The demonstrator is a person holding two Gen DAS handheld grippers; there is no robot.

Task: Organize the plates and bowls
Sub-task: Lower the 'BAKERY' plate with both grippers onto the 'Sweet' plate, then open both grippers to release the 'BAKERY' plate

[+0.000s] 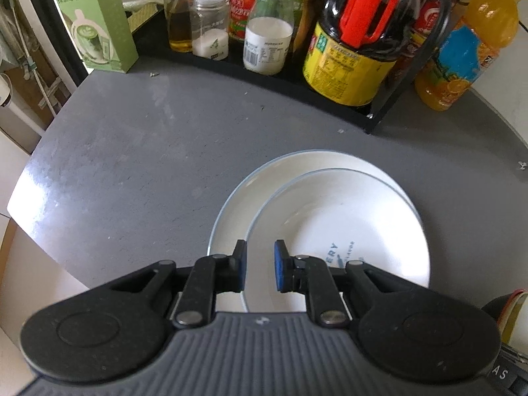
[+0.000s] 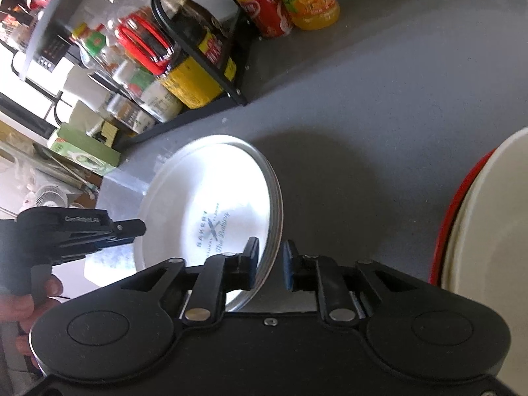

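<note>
Right wrist: right gripper (image 2: 270,264), fingers apart, straddles the rim of the stacked plates (image 2: 204,211) (two, white) on the table (image 2: 363,132); left gripper (image 1: 260,265) hovers above them, fingers apart.

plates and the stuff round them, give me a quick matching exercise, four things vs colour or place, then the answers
Things:
1. top plate
2. juice bottle
3. green carton
4. left gripper

Descriptions:
a. orange, on the table to the right of the black rack
b. open, over the near rim of the plates
c. white, blue lettering, resting on another plate
d. at the rack's left end, latte picture

Pairs: 1-c, 2-a, 3-d, 4-b
</note>
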